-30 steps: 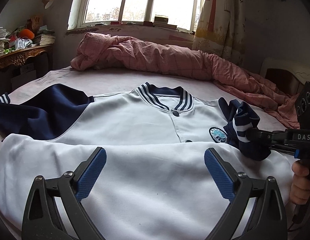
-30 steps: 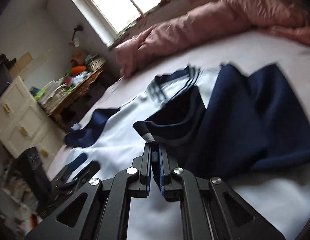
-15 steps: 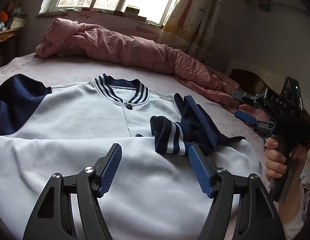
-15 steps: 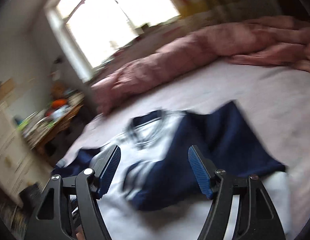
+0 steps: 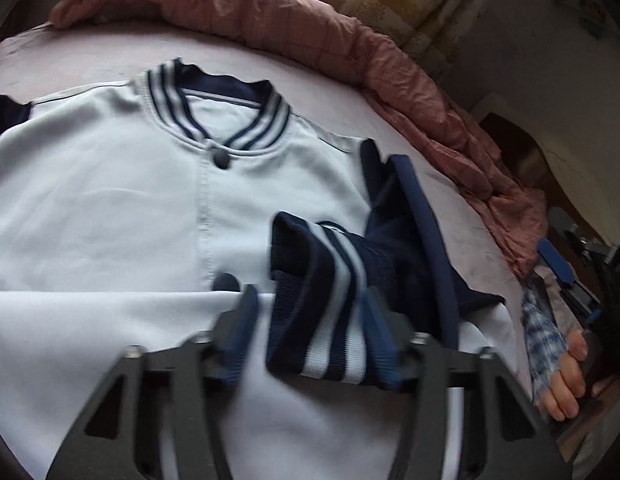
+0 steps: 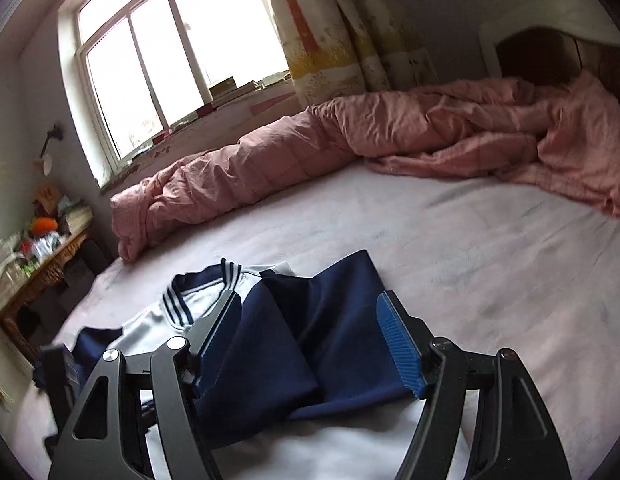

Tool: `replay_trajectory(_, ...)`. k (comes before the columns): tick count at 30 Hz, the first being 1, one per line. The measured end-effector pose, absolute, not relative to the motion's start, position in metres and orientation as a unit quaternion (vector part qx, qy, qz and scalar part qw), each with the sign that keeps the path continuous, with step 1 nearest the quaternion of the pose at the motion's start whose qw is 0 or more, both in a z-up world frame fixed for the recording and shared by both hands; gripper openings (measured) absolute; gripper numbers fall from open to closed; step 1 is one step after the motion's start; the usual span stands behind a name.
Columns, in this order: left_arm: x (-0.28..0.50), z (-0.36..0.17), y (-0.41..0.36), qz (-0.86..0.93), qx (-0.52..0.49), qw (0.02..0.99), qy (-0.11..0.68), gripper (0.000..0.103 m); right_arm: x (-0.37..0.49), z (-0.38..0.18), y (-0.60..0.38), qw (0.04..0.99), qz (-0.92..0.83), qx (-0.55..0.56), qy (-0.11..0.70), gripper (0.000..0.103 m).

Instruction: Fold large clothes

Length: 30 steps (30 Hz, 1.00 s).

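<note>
A white baseball jacket [image 5: 121, 200] with navy sleeves and a striped collar lies front up on the bed, its lower part folded up over the front. Its right navy sleeve [image 5: 398, 240] is folded onto the chest, striped cuff [image 5: 326, 304] nearest me. My left gripper [image 5: 310, 344] is open, its blue pads on either side of the cuff, just above it. My right gripper [image 6: 305, 344] is open and empty, held back above the same sleeve [image 6: 310, 340]. It also shows at the right edge of the left wrist view [image 5: 570, 276].
A rumpled pink quilt [image 6: 350, 144] runs along the far side of the bed and curls round its right side. The pale sheet [image 6: 490, 248] lies bare to the right of the jacket. A cluttered wooden table [image 6: 33, 256] stands at the left, under the window.
My right gripper opened, let the sleeve drop on the chest and drew back. My left gripper moved right and down over the striped cuff and narrowed its opening.
</note>
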State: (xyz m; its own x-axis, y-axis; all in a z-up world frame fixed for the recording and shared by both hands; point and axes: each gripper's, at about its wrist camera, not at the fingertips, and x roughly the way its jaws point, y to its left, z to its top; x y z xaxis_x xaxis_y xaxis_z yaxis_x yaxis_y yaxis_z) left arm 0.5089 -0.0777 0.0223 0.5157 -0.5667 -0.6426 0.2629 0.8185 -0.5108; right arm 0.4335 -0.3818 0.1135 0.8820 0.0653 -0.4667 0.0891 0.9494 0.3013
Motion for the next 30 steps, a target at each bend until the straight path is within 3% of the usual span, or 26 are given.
replay_trajectory(2,0.503,0.026,-0.079,-0.248,-0.162,0.859,0.418,0.010,0.440,0.112,-0.373,0.957,-0.012,0.134,0.256,0.072)
replay_trajectory(10,0.478,0.089,-0.039,-0.024,-0.016,0.963,0.266,0.007,0.469,0.084,-0.381,0.918,0.055,0.165,0.356,0.072)
replay_trajectory(14,0.492,0.086,-0.012,0.046,0.045,0.962,0.266,0.008,0.480,0.064,-0.352,0.911,0.075,0.048,0.402,0.072)
replay_trajectory(17,0.506,0.074,0.012,0.042,0.013,0.959,0.279,0.008,0.487,0.046,-0.333,0.906,0.031,-0.015,0.423,0.072)
replay_trajectory(24,0.519,0.058,0.049,0.057,-0.072,0.949,0.301,0.008,0.497,0.029,-0.347,0.894,-0.060,-0.028,0.444,0.072)
replay_trajectory(30,0.523,0.050,0.099,-0.031,-0.231,0.916,0.325,0.024,0.507,0.013,-0.363,0.882,-0.064,-0.011,0.466,0.071)
